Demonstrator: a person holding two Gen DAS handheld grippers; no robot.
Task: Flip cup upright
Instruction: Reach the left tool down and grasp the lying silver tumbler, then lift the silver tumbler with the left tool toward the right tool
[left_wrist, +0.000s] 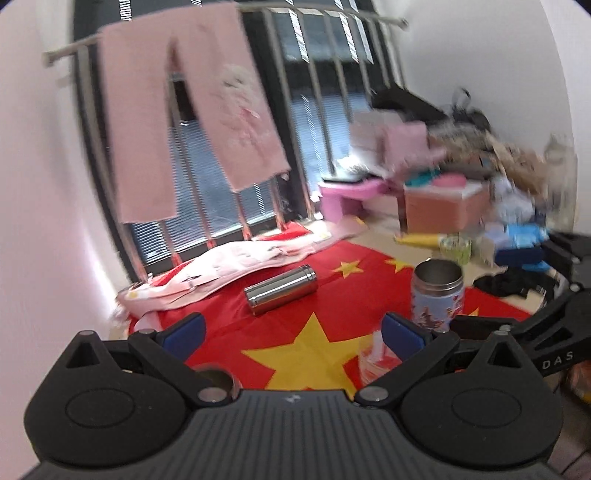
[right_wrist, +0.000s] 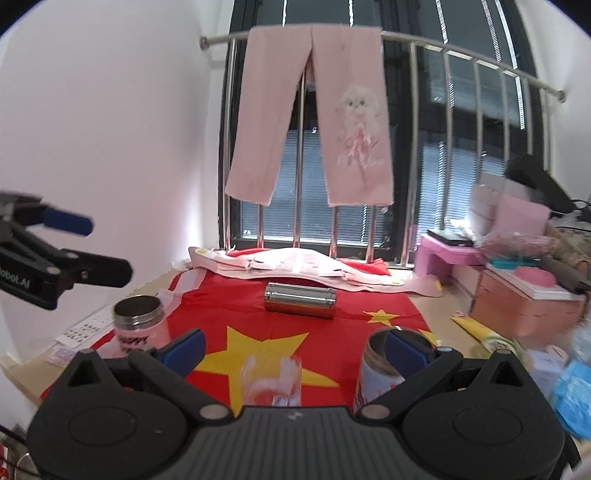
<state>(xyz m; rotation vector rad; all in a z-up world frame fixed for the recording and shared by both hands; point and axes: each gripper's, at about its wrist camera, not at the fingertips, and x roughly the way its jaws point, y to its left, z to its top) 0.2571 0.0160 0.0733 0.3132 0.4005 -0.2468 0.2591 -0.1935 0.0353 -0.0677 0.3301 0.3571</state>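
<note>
Plainly, progress: nothing of the flip looked done yet, as far as I could judge.
Steel cup (right_wrist: 300, 305): it lay on its side on the red flag cloth (right_wrist: 258, 321), near the pale folded fabric (right_wrist: 295, 266) under the window rail, well apart from both tools.
Other cups: a blue printed cup (left_wrist: 437, 295), a pink cup (right_wrist: 138, 325) and a clear glass (right_wrist: 271, 380) already stood upright on or beside the cloth.
Left gripper (left_wrist: 291, 328): its blue fingers were spread wide with nothing between them.
Right gripper (right_wrist: 293, 349): spread wide too and empty; the glass showed between the fingers, though I couldn't tell whether it was touched.
Left to do: by my reckoning everything, namely reaching the steel cup, gripping it and standing it up.
</note>
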